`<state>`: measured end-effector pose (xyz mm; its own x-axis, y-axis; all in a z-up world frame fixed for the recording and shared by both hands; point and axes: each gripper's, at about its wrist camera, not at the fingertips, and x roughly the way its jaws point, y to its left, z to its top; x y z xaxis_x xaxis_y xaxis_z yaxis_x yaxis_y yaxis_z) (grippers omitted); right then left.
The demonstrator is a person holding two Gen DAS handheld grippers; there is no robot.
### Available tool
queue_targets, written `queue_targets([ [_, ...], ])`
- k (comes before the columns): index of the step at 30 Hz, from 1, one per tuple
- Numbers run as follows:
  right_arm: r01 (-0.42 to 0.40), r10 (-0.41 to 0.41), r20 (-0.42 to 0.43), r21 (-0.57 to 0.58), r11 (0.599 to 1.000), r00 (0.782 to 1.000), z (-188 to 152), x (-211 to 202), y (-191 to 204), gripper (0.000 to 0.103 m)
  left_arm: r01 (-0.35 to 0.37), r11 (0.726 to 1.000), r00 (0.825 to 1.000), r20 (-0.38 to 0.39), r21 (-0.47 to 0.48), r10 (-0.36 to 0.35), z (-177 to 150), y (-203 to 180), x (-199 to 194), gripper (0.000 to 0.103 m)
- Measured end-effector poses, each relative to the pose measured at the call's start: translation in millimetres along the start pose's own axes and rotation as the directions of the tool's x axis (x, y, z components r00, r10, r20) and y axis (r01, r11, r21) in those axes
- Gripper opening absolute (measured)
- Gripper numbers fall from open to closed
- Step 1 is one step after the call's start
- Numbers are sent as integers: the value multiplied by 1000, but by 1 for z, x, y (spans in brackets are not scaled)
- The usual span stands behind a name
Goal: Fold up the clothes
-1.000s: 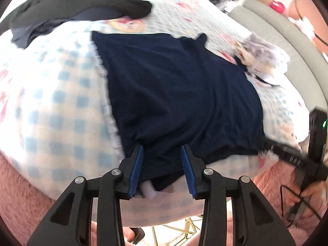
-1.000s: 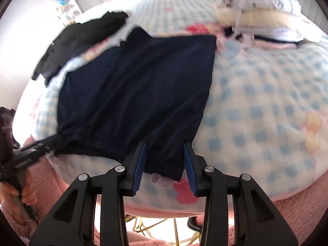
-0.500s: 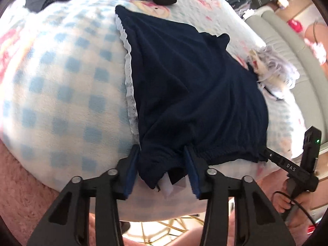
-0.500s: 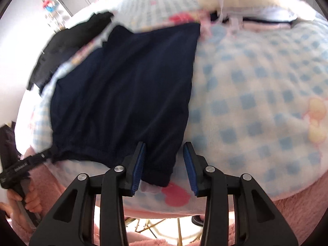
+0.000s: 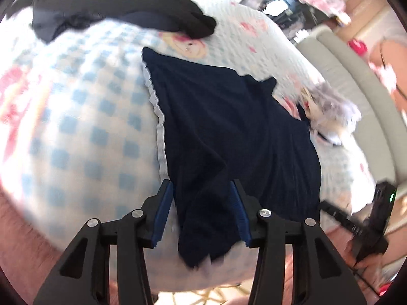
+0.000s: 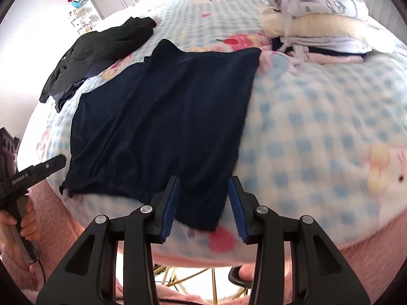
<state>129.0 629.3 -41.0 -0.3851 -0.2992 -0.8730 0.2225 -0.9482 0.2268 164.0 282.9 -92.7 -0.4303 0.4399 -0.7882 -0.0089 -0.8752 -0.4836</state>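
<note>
A dark navy garment lies spread flat on the blue-checked blanket, its gathered hem at the near edge. My left gripper straddles the near left corner; its jaws are opening and the cloth hangs slack between them, clear of the left pad. From the right wrist view, that gripper shows beside the same corner, held by a hand. My right gripper stands open around the garment's near right corner, with a gap to the right pad. It also shows blurred in the left wrist view.
A black garment lies crumpled at the far left of the bed. A stack of folded pale clothes sits at the far right. A grey headboard runs behind it. Pink fluffy fabric lies below the blanket's near edge.
The left gripper swung and rolled at the garment's left corner, bunching the cloth there, and its jaws have widened. The right gripper has stayed in place.
</note>
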Motion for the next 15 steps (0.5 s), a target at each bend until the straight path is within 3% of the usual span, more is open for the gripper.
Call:
queue_targets([
  [2, 5, -4, -30, 26, 1000, 1000, -2, 13, -2, 40, -15, 999, 1000, -13, -35, 14, -1, 7, 12, 46],
  [4, 15, -13, -60, 40, 999, 998, -10, 20, -6, 40, -50, 997, 999, 10, -53, 51, -8, 11, 11, 32],
  [5, 21, -17, -75, 45, 999, 997, -15, 23, -8, 40, -104, 994, 994, 31, -40, 106, -10, 11, 7, 24],
  [7, 20, -17, -80, 45, 999, 997, -19, 24, -9, 40, -169, 985, 982, 73, -39, 172, -13, 13, -4, 24],
  [9, 19, -15, -78, 42, 999, 997, -19, 20, -10, 40, -130, 989, 986, 94, -68, 137, -12, 14, -15, 25],
  [10, 16, -13, -72, 42, 999, 997, -17, 19, -10, 40, -120, 981, 982, 127, -152, 140, -12, 14, -16, 27],
  [12, 4, -2, -42, 44, 999, 999, -11, 13, -11, 40, -39, 982, 986, 152, -186, 68, -11, 15, -17, 54],
  [15, -28, 29, -10, 54, 998, 1000, 2, 8, -12, 40, 54, 979, 990, 140, -197, -26, -8, 17, -5, 60],
])
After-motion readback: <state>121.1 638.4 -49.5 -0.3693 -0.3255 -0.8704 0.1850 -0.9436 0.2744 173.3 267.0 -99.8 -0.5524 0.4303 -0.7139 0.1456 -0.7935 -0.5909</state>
